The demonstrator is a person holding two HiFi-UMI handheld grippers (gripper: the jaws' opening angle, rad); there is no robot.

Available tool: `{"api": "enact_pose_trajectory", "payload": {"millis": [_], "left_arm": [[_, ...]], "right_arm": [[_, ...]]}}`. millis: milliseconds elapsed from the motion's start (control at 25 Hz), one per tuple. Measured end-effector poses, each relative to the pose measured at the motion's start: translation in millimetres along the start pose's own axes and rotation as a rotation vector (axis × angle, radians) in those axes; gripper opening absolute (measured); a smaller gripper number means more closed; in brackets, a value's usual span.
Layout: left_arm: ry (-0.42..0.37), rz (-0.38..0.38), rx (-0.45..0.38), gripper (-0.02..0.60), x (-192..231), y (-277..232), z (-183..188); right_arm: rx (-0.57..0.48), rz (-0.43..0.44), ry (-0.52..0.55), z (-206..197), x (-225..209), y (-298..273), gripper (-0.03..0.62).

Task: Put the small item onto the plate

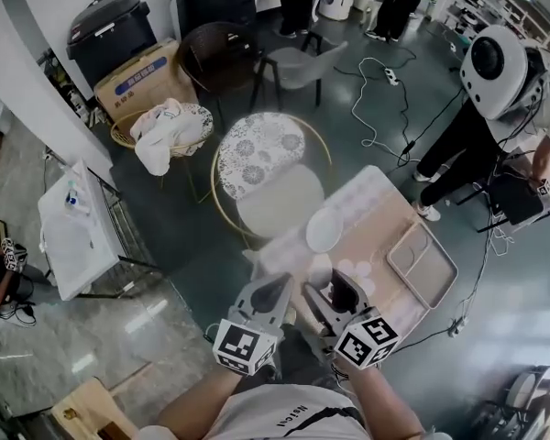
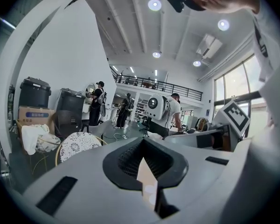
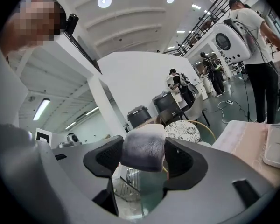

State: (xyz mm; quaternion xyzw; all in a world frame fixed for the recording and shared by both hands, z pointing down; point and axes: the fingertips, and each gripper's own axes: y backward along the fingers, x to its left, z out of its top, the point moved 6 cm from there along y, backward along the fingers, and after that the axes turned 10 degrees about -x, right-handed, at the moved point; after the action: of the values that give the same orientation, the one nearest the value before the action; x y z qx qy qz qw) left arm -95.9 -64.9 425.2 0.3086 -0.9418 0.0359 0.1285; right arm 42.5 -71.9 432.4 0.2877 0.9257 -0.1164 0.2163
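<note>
Right gripper (image 3: 145, 157) fingers were clamped on the small item (image 3: 142, 146), held over the near corner of the surface (image 1: 378, 207). Left gripper (image 2: 143, 153) fingers were shut, empty. Placement onto the plate (image 1: 324, 230) remained undone.

A beige tray (image 1: 422, 264) lies on the table (image 1: 385, 211); a patterned round chair (image 1: 261, 149) stands beside it.

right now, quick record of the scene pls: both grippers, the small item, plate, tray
left gripper: fingers shut, nothing between them
right gripper: fingers shut on block
block: small, grey-white, soft-looking, held off the table
plate: white, on table, looks bare
tray: on table, apart from plate, looks empty
task: block not yet on plate
</note>
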Motion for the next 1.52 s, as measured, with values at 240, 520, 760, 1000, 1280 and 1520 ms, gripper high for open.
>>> {"api": "enact_pose_trajectory", "payload": {"millis": [240, 520, 760, 1000, 1280, 1520], "left_arm": [[0.002, -0.011, 0.039, 0.005, 20.0, -60.3, -25.4], [0.03, -0.021, 0.1, 0.005, 37.7, -111.2, -72.5], [0.056, -0.03, 0.136, 0.005, 58.1, -134.0, -115.7], [0.076, -0.034, 0.179, 0.005, 66.5, -149.5, -143.1], [0.092, -0.016, 0.218, 0.005, 76.0, -153.2, -167.4], [0.101, -0.004, 0.235, 0.005, 78.8, -156.2, -181.8]], "right_arm": [[0.056, -0.064, -0.003, -11.8, -72.7, -29.8, 0.284], [0.133, -0.128, 0.023, -40.7, -142.4, -57.8, 0.284], [0.175, -0.195, 0.014, -89.9, -194.4, -80.1, 0.284], [0.229, -0.246, -0.006, -129.4, -232.4, -87.4, 0.284], [0.32, -0.263, 0.016, -164.2, -257.3, -103.4, 0.284], [0.392, -0.286, -0.003, -183.5, -271.9, -111.5, 0.284]]}}
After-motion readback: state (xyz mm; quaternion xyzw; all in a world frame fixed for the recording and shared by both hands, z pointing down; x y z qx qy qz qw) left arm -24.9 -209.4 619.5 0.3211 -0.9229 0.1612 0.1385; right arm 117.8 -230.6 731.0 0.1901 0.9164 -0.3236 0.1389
